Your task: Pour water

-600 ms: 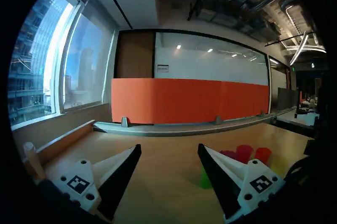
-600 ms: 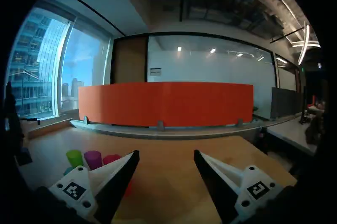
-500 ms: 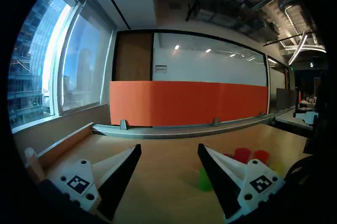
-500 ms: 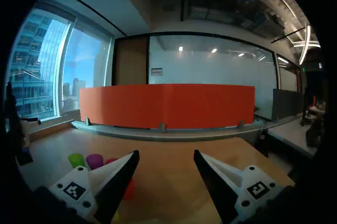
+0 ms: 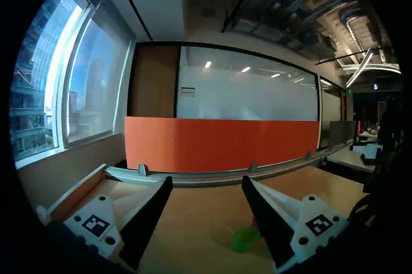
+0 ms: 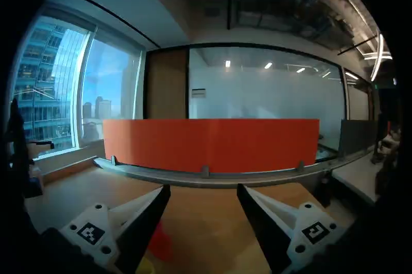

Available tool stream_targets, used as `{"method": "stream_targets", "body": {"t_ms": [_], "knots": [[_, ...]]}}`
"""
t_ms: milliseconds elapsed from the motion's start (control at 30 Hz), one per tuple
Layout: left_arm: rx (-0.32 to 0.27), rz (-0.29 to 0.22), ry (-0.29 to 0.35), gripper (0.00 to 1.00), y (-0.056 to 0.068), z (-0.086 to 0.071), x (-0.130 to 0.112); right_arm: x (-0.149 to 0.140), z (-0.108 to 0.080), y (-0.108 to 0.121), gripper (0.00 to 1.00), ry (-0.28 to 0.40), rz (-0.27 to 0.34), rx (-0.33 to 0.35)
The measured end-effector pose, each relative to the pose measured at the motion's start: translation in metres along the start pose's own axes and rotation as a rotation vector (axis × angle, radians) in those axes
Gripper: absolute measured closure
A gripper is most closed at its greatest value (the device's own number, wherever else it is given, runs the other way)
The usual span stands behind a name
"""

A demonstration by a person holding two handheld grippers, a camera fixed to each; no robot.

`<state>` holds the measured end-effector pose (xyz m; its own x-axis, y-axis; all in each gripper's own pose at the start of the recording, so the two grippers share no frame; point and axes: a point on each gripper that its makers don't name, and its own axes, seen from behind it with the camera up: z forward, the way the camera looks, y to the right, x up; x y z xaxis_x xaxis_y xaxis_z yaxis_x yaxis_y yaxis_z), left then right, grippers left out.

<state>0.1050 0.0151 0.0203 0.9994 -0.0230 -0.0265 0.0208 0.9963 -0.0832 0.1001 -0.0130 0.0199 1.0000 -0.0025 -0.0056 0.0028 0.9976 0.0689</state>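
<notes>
The left gripper [image 5: 206, 178] is spread wide and holds nothing, and the right gripper [image 6: 202, 186] is just as wide and just as empty, so no cup is in hand and the pour looks not yet begun. Just below the left gripper, close beside its right-hand finger, a green cup [image 5: 244, 238] stands upright on the desk [image 5: 201, 222] with its mouth open, probably set there within easy reach to be picked up or filled. In the right gripper view, a red cup [image 6: 160, 242] sits by the left-hand finger, with a yellow cup [image 6: 144, 267] just beside it. Whether any cup holds water cannot be told. Both grippers are held level, low over the desk, pointing forward toward the orange divider [image 5: 221, 142] at its far edge.
</notes>
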Motion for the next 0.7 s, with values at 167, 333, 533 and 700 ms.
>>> {"method": "stream_targets", "body": {"t_ms": [167, 333, 533, 700], "knots": [[-0.026, 0.011, -0.001, 0.0, 0.001, 0.005, 0.021, 0.022, 0.0, 0.001, 0.0, 0.004, 0.003, 0.016], [-0.051, 0.024, -0.014, 0.0, 0.0, 0.007, 0.025, 0.026, 0.001, 0.0, 0.0, 0.004, 0.01, 0.042], [-0.125, 0.033, -0.02, 0.0, 0.013, 0.008, 0.024, 0.025, 0.001, -0.017, 0.0, -0.004, 0.02, 0.127], [-0.21, 0.005, -0.029, 0.0, 0.03, 0.009, 0.023, 0.027, -0.001, -0.036, 0.0, -0.007, 0.02, 0.208]]}}
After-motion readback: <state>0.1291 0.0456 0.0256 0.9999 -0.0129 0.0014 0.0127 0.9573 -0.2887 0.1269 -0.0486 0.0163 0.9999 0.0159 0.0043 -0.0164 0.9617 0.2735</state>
